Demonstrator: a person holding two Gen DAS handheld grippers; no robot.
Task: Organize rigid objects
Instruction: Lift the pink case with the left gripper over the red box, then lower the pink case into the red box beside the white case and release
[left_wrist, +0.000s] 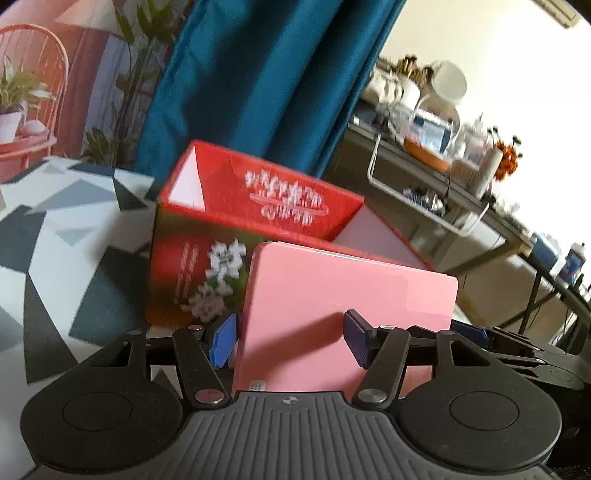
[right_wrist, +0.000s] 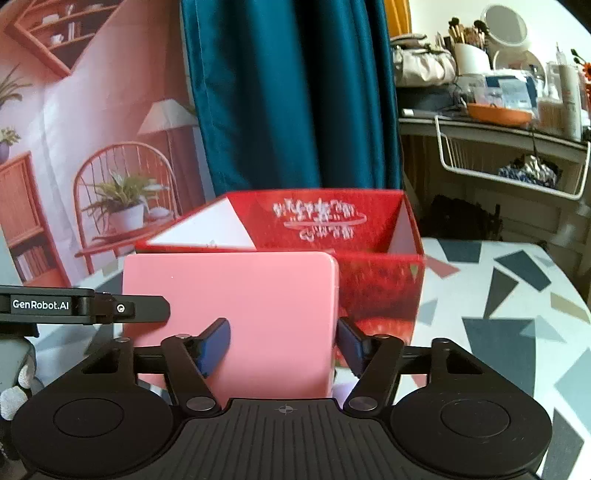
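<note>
Left gripper (left_wrist: 291, 339): pinching pink case (left_wrist: 343, 306)
Right gripper (right_wrist: 284, 343): pinching same case
Risk: case snagging red box (right_wrist: 369, 266) rim, tipping it on surface (right_wrist: 498, 295)

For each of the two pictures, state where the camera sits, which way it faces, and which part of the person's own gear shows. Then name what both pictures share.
Left wrist: on the left hand-held gripper, facing along its fingers at the pink case and red box.
Right wrist: on the right hand-held gripper, facing the same case and box; the left one juts in at left.
Shared: case, box, blue curtain, patterned table.
</note>
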